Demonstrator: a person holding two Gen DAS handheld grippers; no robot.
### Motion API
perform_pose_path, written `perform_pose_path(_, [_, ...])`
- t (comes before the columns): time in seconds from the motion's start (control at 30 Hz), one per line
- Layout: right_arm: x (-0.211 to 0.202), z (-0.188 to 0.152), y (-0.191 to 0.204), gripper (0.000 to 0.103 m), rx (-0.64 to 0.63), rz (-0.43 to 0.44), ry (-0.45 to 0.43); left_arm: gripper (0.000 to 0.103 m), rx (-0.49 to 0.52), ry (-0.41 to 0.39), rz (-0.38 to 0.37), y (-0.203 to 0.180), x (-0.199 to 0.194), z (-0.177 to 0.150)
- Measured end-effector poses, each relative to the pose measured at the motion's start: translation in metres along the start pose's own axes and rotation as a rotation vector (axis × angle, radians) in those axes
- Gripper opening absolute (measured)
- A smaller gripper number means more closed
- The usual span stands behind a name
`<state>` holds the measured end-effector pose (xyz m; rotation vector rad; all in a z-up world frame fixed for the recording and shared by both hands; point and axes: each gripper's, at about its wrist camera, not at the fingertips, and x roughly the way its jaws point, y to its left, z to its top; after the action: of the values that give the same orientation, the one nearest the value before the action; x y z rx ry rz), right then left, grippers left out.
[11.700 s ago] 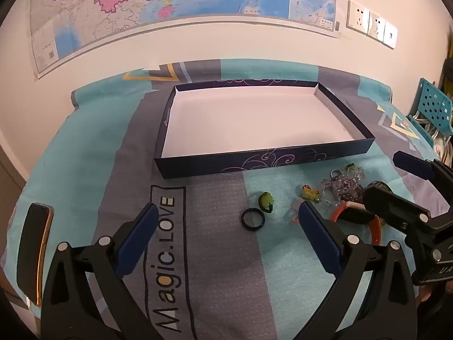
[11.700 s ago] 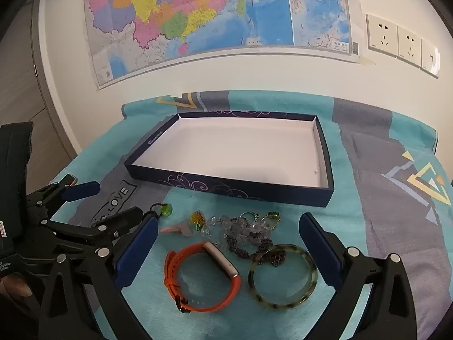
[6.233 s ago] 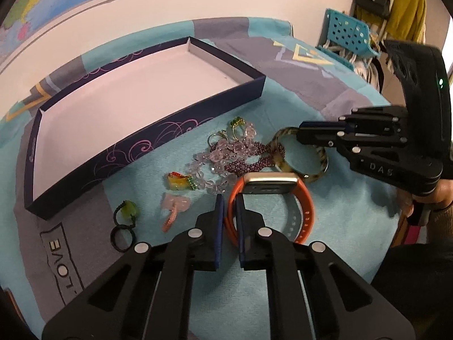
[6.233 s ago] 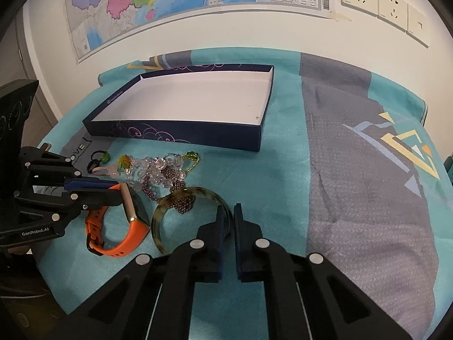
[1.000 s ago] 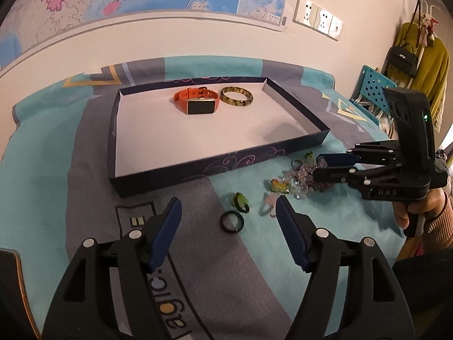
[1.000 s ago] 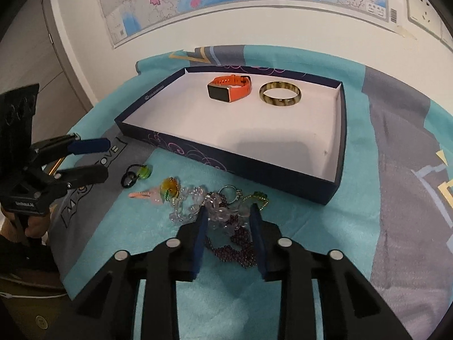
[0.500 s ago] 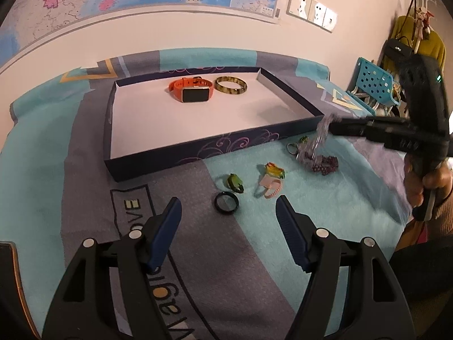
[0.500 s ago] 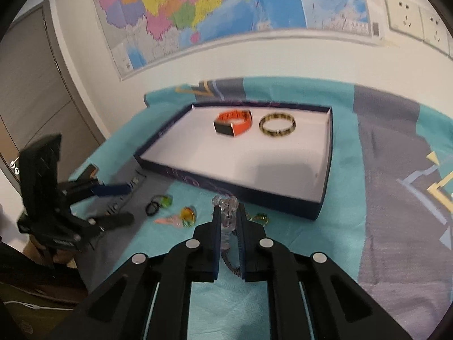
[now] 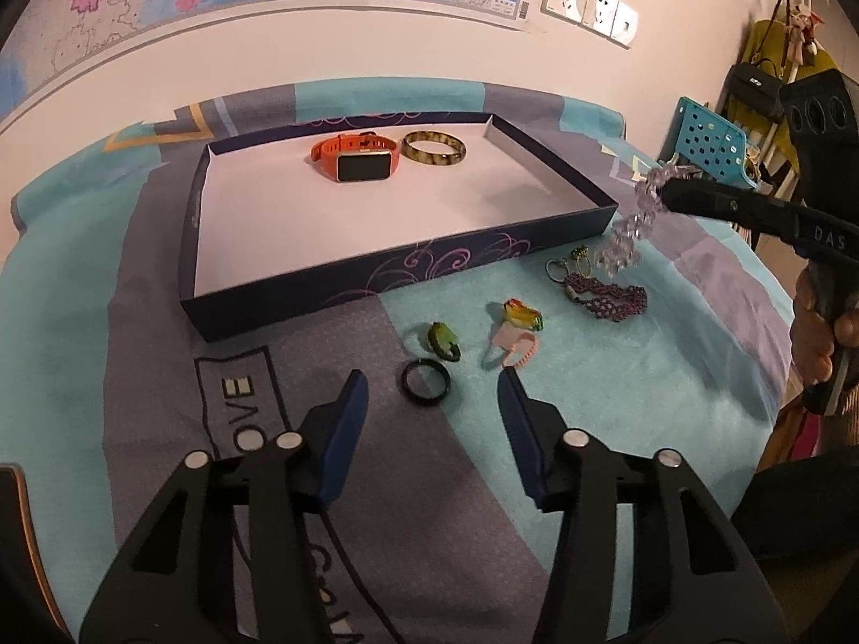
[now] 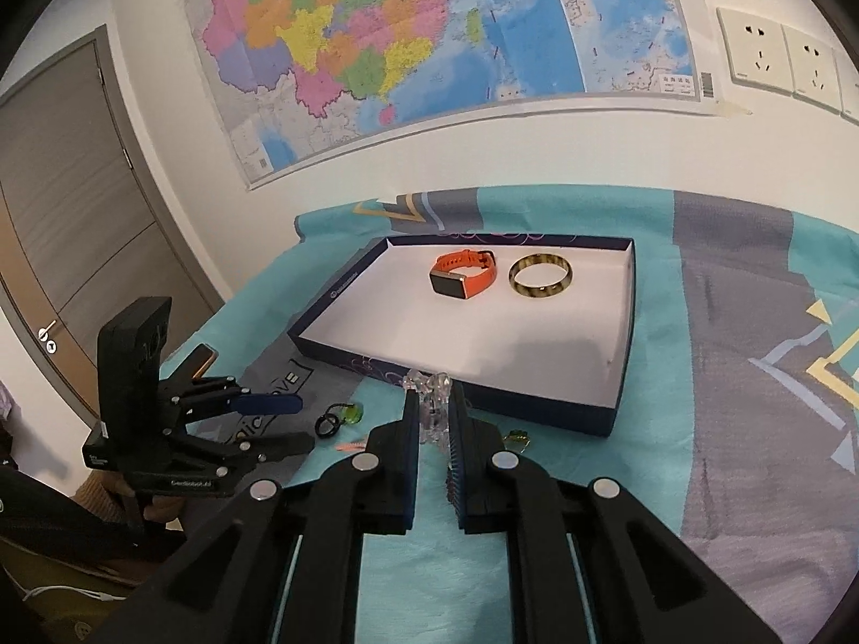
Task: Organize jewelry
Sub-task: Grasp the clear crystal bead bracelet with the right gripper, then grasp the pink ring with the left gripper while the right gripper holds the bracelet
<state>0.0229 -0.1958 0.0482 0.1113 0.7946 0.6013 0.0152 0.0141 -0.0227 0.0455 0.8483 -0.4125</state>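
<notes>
- One shallow navy box with a white floor sits upper centre in my left view; inside it are two pieces, an orange-strapped smartwatch and a mottled brown bangle.
- On the teal cloth I count one black ring, one green-stone ring, one pink comb-like clip, one yellow-green charm, one purple beaded bracelet and a small cluster of rings.
- My right claw pinches one clear crystal-bead bracelet, dangling at right.
- My left claw is half-spread and closing, the black ring between its tips but untouched.
</notes>
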Motion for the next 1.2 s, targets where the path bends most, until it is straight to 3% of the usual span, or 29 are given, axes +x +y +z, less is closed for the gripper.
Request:
perform_pose_path(0.4, [0.010, -0.011, 0.005, 0.009, 0.010, 0.026, 0.035, 0.041, 0.051, -0.002, 0.012, -0.014, 0.002, 0.005])
perform_pose_path(0.73, [0.012, -0.013, 0.004, 0.010, 0.019, 0.034, 0.042, 0.040, 0.117, -0.007, -0.059, -0.040, 0.004, 0.006])
perform_pose_path(1.03, [0.016, -0.015, 0.005, 0.008, 0.022, 0.040, 0.048, 0.027, 0.095, 0.060, -0.077, -0.044, 0.038, 0.016])
perform_pose_path(1.2, [0.014, -0.014, 0.006, 0.008, 0.019, 0.047, 0.039, 0.011, 0.099, 0.070, -0.065, -0.044, 0.042, 0.017])
